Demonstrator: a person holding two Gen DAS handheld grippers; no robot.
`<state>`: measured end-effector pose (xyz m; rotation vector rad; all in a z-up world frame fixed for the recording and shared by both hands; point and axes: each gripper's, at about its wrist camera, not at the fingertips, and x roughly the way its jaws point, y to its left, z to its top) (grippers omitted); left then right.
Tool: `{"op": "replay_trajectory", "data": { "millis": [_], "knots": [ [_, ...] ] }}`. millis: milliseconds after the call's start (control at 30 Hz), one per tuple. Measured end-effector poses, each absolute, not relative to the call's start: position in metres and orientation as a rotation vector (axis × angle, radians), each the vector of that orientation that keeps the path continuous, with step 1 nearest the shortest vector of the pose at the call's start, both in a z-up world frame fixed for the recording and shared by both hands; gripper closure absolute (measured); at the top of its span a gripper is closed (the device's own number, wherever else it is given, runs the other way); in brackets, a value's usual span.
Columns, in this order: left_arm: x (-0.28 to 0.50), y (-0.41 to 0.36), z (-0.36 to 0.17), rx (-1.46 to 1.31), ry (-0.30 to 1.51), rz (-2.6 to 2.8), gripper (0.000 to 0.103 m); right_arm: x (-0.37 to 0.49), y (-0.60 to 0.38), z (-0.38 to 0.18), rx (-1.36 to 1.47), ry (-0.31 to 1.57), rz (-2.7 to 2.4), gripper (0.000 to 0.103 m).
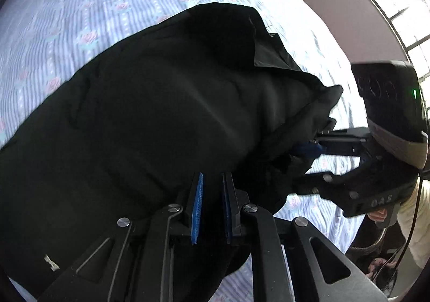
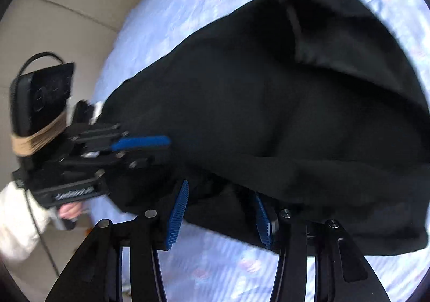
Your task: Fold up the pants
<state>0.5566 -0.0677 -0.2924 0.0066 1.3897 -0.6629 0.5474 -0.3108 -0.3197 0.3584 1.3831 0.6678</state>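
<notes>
Pants (image 1: 161,114) pinched by narrow left gripper (image 1: 212,205); right view alone shows right gripper (image 2: 220,218) wide.

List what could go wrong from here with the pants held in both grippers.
1. The right gripper has its jaws wide with the pants only bunched between them; that edge could slip out.
2. The left gripper pinches just a narrow bit of cloth, so a tug may pull it free.
3. The far end lies crumpled on the bed; folding now could trap creases.
</notes>
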Motion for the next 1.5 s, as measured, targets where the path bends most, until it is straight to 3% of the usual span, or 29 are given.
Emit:
{"op": "replay_trajectory", "data": {
  "millis": [133, 367, 500, 700, 900, 1000, 1067, 1133, 1300, 1500],
  "knots": [
    [0.541, -0.068, -0.291, -0.001, 1.377, -0.685, 0.081, 0.523, -0.319, -0.326, 0.438, 1.408, 0.696, 0.054],
    [0.530, -0.086, -0.297, 0.031, 1.398, -0.718, 0.080, 0.509, -0.326, -0.340, 0.468, 1.414, 0.628, 0.055],
    [0.535, -0.097, -0.298, 0.043, 1.392, -0.701, 0.079, 0.505, -0.333, -0.343, 0.515, 1.389, 0.524, 0.085],
    [0.529, -0.099, -0.301, 0.073, 1.394, -0.686, 0.069, 0.448, -0.338, -0.342, 0.625, 1.386, 0.418, 0.093],
    [0.515, -0.101, -0.317, 0.121, 1.424, -0.642, 0.068, 0.431, -0.334, -0.352, 0.666, 1.440, 0.341, 0.094],
    [0.512, -0.111, -0.310, 0.138, 1.437, -0.623, 0.058, 0.431, -0.328, -0.345, 0.638, 1.450, 0.306, 0.094],
    [0.507, -0.105, -0.293, 0.120, 1.405, -0.588, 0.051, 0.426, -0.326, -0.326, 0.591, 1.450, 0.265, 0.086],
    [0.498, -0.083, -0.269, 0.064, 1.350, -0.557, 0.039, 0.415, -0.327, -0.304, 0.503, 1.465, 0.190, 0.052],
    [0.470, 0.012, -0.221, -0.102, 1.256, -0.396, 0.035, 0.403, -0.294, -0.249, 0.394, 1.418, 0.218, 0.048],
    [0.451, 0.134, -0.229, -0.263, 1.245, -0.159, 0.034, 0.430, -0.227, -0.233, 0.287, 1.381, 0.288, 0.048]
  ]
}}
